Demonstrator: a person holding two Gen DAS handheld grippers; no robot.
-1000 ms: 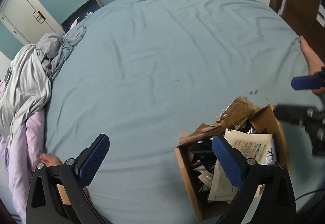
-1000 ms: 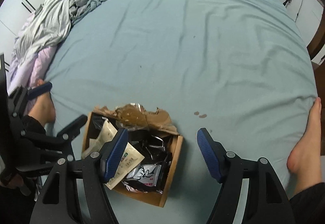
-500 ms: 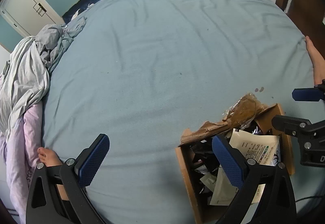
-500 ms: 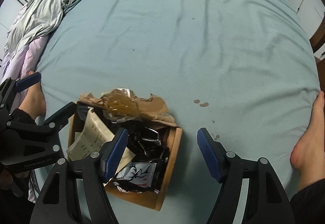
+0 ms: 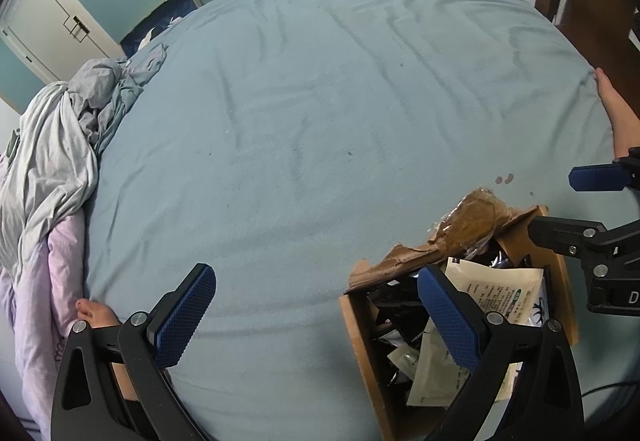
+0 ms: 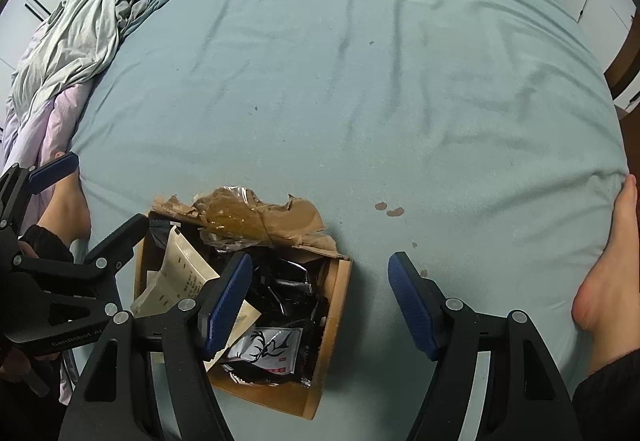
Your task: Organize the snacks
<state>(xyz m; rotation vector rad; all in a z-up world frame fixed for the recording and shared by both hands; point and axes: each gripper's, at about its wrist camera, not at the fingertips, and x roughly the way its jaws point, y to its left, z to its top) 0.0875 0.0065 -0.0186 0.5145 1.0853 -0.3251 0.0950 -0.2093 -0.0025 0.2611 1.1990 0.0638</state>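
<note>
The torn brown cardboard box [image 6: 320,325] of black and cream snack packets [image 6: 276,349] sat on the blue-sheeted bed [image 6: 360,89]. The left gripper [image 5: 316,317] and right gripper [image 6: 320,299] hovered wide, empty. Unpacking or just filled—unclear.

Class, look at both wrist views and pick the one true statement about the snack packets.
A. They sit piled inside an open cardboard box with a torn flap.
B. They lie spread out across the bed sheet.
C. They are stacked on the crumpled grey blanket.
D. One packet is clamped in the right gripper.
A: the packets sit jumbled inside the open cardboard box with its torn flap, and both the right gripper and the left gripper are open and hold nothing.
</note>
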